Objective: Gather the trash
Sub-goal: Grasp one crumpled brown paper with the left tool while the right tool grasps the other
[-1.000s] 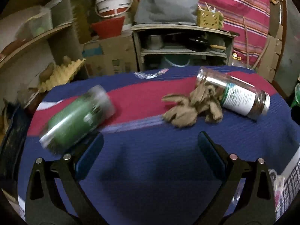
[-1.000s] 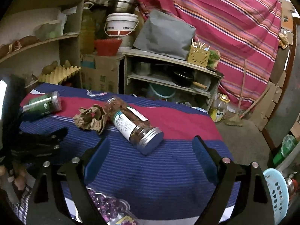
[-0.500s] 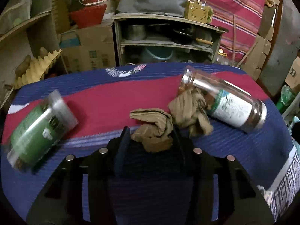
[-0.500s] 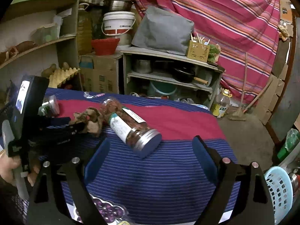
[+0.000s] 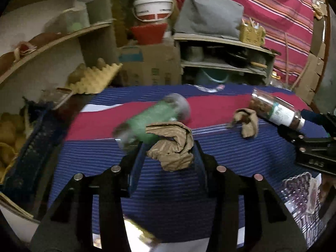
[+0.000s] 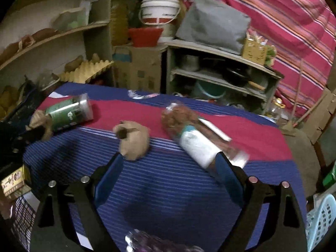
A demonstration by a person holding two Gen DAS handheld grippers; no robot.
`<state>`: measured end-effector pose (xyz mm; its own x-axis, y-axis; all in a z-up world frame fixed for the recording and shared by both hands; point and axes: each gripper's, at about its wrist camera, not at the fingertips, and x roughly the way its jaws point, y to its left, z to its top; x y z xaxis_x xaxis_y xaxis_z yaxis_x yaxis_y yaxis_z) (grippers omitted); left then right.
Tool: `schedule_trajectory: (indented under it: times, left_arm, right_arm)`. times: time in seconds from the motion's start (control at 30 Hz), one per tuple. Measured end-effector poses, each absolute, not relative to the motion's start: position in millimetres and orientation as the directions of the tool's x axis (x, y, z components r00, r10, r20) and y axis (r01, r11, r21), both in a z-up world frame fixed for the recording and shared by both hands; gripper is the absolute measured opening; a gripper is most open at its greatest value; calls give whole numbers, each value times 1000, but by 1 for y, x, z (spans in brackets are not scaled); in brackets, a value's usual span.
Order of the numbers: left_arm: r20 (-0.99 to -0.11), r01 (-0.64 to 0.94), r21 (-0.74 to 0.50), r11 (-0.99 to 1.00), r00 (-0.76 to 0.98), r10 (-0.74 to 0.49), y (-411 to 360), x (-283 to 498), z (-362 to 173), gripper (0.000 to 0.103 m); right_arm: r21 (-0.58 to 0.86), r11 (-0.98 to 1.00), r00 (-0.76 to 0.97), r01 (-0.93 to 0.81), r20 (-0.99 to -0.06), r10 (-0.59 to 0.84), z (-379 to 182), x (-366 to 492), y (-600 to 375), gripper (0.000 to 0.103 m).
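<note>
My left gripper is shut on a crumpled brown paper wad and holds it just above the striped tablecloth. A second brown paper wad lies on the cloth to the right; in the right wrist view it lies just ahead of my right gripper's left finger. My right gripper is open and empty above the cloth. Its right fingertip is close to a clear jar with a white label. The left gripper with its wad shows at the left edge of that view.
A green-labelled jar lies on its side behind the held wad, also seen in the right wrist view. A plastic blister pack lies at the table's near right. A light blue basket stands off the table's right. Shelves and boxes stand behind.
My left gripper closed on one brown paper wad and pulled it back to the left, away from the other wad. My right gripper moved forward and left toward the remaining wad and jar.
</note>
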<state>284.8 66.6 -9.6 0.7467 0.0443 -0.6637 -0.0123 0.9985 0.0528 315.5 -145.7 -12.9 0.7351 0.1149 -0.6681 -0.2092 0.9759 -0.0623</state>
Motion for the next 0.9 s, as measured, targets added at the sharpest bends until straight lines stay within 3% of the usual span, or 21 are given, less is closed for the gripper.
schedule_trajectory:
  times: [0.2, 0.53, 0.9]
  left_arm:
    - [-665, -70, 18, 997, 744, 65, 101, 285, -10, 44]
    - [-663, -106, 1, 994, 744, 81, 115, 289, -8, 44]
    - [-653, -110, 28, 994, 750, 102, 99, 279, 4, 44]
  right_arm:
    - [-43, 972, 701, -232, -700, 136, -25, 337, -120, 86]
    - [14, 966, 590, -259, -790, 169, -52, 367, -108, 44]
    - [43, 969, 653, -245, -731, 198, -25, 328, -138, 40]
